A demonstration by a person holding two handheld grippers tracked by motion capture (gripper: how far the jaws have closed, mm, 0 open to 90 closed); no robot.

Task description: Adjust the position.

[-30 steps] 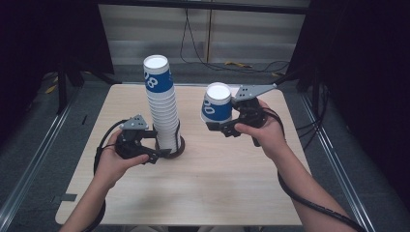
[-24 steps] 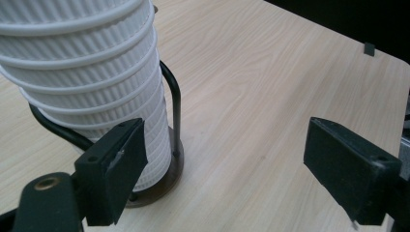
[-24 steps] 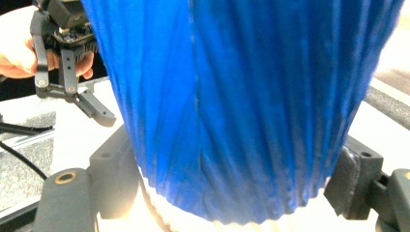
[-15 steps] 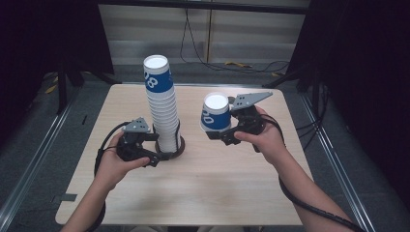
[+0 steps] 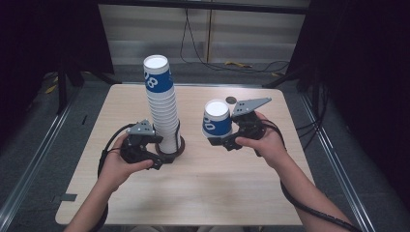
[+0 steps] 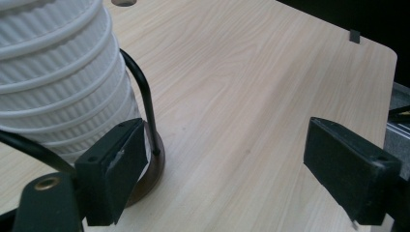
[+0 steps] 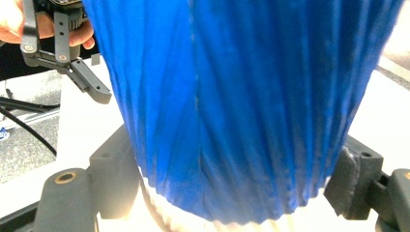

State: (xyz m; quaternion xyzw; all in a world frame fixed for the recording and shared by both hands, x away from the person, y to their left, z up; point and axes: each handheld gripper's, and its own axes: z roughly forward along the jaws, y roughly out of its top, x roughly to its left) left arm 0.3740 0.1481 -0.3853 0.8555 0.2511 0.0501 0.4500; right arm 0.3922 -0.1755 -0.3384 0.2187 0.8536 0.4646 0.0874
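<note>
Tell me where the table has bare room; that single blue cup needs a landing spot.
Bare wood spans the near half of the table between both forearms, also the far right corner beyond the right gripper holding the blue cup. Crowded: around the cup stack, where the left gripper sits.

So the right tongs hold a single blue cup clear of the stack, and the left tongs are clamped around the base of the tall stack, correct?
Not quite. The left tongs are open beside the stack of cups: the left gripper view shows one pad against it, the other over bare table. The right tongs do hold the blue cup.
</note>
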